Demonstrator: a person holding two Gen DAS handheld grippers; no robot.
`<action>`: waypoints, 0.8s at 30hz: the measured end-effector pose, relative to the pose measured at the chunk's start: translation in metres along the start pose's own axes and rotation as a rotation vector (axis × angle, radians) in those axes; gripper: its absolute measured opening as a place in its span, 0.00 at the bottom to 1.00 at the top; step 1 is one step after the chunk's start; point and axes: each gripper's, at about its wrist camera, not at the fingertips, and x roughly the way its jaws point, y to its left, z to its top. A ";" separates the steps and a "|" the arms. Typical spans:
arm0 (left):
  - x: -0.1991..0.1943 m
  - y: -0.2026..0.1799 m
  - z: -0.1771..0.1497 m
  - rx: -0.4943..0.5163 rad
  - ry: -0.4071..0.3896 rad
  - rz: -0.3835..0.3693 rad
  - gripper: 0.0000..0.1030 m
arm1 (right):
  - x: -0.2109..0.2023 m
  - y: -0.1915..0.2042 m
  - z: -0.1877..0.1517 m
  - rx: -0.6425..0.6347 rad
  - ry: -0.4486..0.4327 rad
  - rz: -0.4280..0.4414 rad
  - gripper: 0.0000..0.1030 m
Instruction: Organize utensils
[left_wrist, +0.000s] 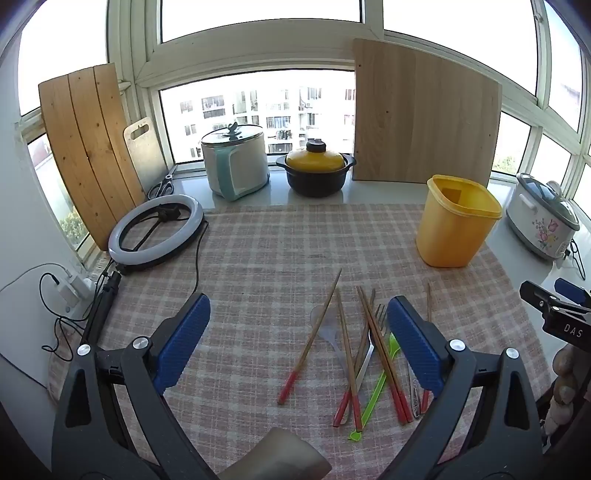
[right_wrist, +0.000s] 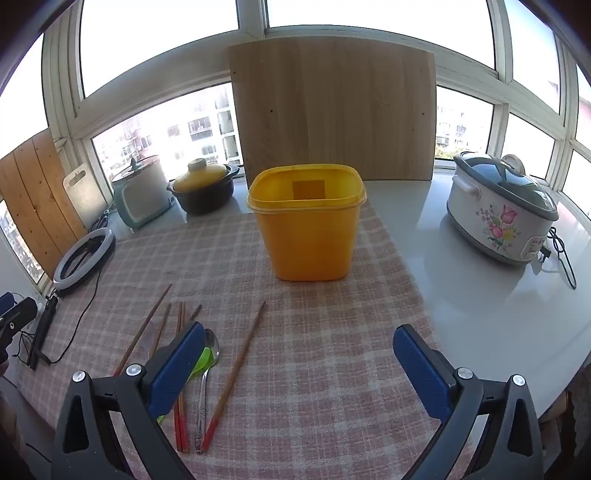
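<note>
A pile of utensils lies on the checked cloth: several red-tipped wooden chopsticks, a green plastic spoon, a metal fork and a clear spoon. In the right wrist view a metal spoon and one lone chopstick lie nearest. An open yellow container stands upright behind them; it also shows in the left wrist view. My left gripper is open and empty above the pile's left side. My right gripper is open and empty in front of the container.
A ring light with cables lies at the left. A white pot and a yellow-lidded black pot stand on the sill. Wooden boards lean on the window. A flowered rice cooker sits at the right on the white counter.
</note>
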 end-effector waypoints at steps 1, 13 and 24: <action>0.000 0.000 0.000 -0.005 0.003 -0.004 0.96 | 0.000 0.000 0.000 0.000 0.002 0.000 1.00; 0.000 -0.002 -0.002 0.008 -0.003 -0.003 0.95 | 0.006 0.002 0.000 0.006 0.008 0.003 1.00; -0.001 -0.002 0.008 0.007 0.007 -0.004 0.96 | 0.006 0.001 0.003 0.005 0.017 0.015 1.00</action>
